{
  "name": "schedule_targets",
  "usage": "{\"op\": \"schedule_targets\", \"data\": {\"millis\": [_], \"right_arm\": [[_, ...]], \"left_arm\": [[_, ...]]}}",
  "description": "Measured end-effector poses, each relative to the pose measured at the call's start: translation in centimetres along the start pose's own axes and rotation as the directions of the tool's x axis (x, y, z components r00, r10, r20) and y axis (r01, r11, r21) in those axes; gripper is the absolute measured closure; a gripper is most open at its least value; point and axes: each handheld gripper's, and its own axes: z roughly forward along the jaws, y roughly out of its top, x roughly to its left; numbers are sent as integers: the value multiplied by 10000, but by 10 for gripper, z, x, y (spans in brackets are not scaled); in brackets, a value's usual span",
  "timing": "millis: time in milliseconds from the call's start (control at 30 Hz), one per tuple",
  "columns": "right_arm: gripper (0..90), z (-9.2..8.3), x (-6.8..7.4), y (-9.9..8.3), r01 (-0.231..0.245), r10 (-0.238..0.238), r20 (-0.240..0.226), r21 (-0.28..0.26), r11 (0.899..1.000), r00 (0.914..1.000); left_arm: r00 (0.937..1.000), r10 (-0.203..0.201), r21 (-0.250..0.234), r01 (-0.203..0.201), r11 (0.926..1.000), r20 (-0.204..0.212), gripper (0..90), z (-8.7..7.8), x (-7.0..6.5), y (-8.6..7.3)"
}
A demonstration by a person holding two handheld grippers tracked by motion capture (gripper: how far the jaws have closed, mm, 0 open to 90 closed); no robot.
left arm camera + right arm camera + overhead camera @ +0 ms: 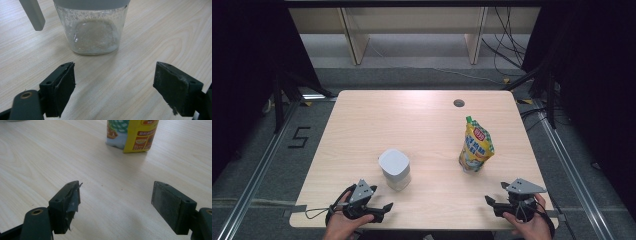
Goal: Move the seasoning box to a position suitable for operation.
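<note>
A clear glass jar [394,169] with a pale grey lid stands near the middle front of the wooden table [422,125]; in the left gripper view the jar [91,32] is a short way ahead of the jaws, with a thin layer of white grains at its bottom. My left gripper [382,209] rests at the front left edge, open, nothing between its jaws [113,90]. A yellow stand-up pouch [475,146] with a green cap stands upright at the right; its base [131,137] lies ahead of my right gripper [493,204], which is open and holds nothing [116,206].
A round cable hole [458,103] sits near the table's far edge. A pale grey bar [33,13] hangs in the upper left of the left gripper view. Black frame legs, cables and a shelf unit stand beyond the table.
</note>
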Motion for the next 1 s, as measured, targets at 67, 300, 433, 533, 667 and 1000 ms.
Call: {"op": "schedule_targets", "data": {"millis": [67,300,433,533,667,1000], "right_arm": [[242,1,-1,0,151,-151,-121,-16,9999,9998],[221,0,-1,0,55,-55,46,-75,10000,10000],[221,-1,0,0,-123,124,57,-77,9999,9999],[222,-1,-1,0,-114,115,127,-21,9999,9999],[222,-2,-2,-1,-40,41,154,-61,10000,9999],[214,-3,4,1,-395,394,91,30,9992,9992]], "left_arm": [[10000,-40,-15,40,10000,-3,170,0,0,0],[9998,-153,-22,152,9999,-92,169,-5,2,2],[9988,-400,-296,392,9988,-294,169,-9,9,1],[9978,-436,-357,419,9985,-502,170,-12,13,2],[9952,-232,-166,217,9996,-948,199,-16,24,2],[9735,-1301,-897,1149,9893,-1882,309,-15,66,6]]}}
